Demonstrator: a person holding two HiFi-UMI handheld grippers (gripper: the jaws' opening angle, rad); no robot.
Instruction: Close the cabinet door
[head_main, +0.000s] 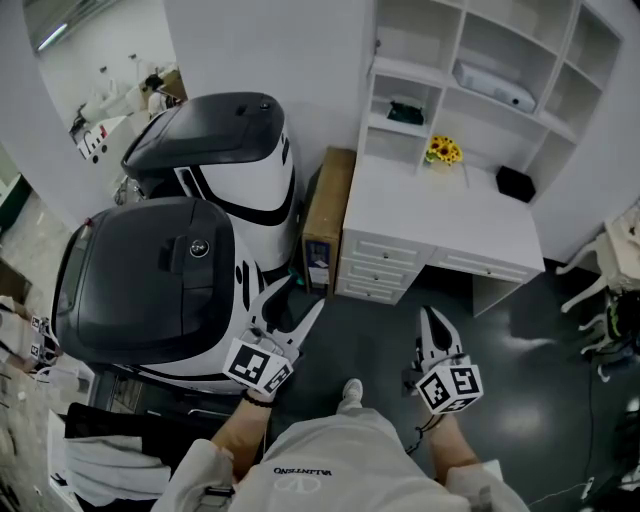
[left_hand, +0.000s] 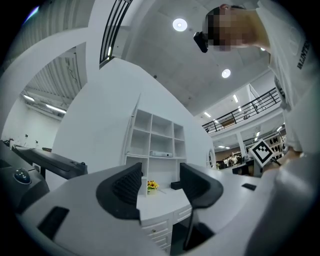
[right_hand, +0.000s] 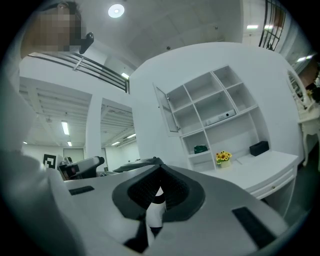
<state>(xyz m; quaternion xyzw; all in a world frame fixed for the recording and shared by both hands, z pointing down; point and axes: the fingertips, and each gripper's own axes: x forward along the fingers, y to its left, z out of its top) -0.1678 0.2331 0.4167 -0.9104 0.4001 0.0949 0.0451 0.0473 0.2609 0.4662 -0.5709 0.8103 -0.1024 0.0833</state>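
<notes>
A white shelf unit stands on a white desk ahead of me. Its upper-left cabinet door hangs open, swung out to the left of the shelves; the left gripper view shows that door as a thin panel. My left gripper is held low in front of the desk, well short of it, open and empty. My right gripper hovers over the dark floor, its jaws shut on nothing. Both are far from the door.
Yellow flowers, a black box and a green item sit on the desk and shelves. Two large white-and-black machines crowd the left. A cardboard box stands beside the desk drawers. A white chair is at right.
</notes>
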